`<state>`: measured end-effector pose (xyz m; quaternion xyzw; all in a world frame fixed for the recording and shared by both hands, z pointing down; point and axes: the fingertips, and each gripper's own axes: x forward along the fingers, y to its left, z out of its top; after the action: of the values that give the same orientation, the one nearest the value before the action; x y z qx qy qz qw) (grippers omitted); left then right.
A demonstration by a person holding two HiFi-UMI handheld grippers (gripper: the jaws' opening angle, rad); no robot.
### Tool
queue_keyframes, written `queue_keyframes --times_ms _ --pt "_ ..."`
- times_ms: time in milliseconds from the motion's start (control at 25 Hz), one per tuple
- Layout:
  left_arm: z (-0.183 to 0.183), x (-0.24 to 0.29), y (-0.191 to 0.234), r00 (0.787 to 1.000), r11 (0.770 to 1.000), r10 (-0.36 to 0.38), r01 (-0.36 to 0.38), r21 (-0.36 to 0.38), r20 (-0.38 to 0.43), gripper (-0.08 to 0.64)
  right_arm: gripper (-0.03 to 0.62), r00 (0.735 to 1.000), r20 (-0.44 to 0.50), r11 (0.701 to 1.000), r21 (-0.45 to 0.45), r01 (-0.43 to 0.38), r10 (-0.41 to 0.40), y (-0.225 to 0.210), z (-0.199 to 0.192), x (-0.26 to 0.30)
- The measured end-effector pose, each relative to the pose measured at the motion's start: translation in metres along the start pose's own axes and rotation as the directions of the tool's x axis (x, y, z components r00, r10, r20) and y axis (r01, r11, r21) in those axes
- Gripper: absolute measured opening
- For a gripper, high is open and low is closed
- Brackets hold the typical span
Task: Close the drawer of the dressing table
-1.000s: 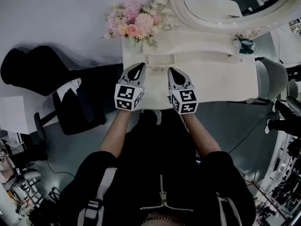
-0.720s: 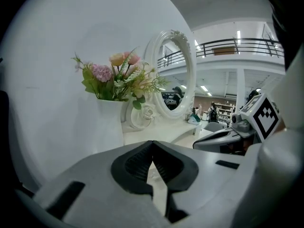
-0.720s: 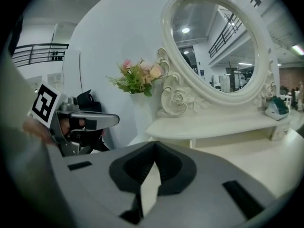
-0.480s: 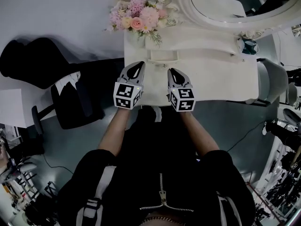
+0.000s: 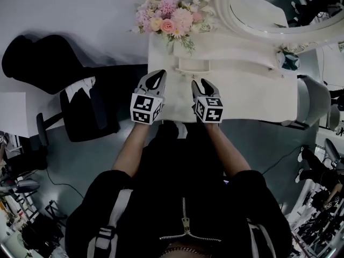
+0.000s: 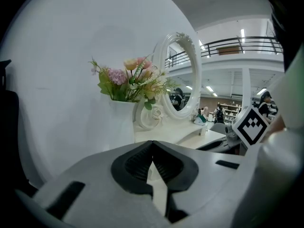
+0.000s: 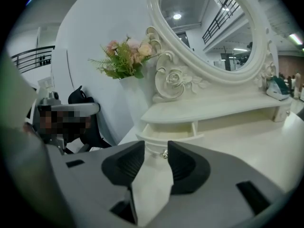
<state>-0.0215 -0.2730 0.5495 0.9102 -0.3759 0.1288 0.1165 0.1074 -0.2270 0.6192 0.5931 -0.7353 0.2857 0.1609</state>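
Drawer open, both grippers short of it.
The drawer (image 5: 192,66) sits pulled out from the raised shelf at the back left of the dressing table (image 5: 252,90), just below the flowers (image 5: 171,20). The right gripper (image 5: 204,86) has just been opening and its jaws are now apart. Nothing is between the pads, and the drawer's knob (image 7: 165,153) shows through the gap, further ahead. The left gripper (image 5: 157,75) has its jaws together and holds nothing, over the table's left front edge.
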Motion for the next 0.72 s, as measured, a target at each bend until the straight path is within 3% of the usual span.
queue_keyframes --times_ms 200,720 --pt "-0.002 -0.008 0.012 1.000 1.000 0.031 -0.031 -0.005 -0.003 0.000 0.168 0.998 -0.060 1.000 0.024 0.012 -0.010 -0.003 -0.014 0.022" --pt "-0.011 -0.026 0.044 0.994 0.994 0.104 -0.105 -0.027 -0.020 0.000 0.160 0.983 -0.173 0.996 0.056 0.072 -0.061 -0.016 -0.039 0.060"
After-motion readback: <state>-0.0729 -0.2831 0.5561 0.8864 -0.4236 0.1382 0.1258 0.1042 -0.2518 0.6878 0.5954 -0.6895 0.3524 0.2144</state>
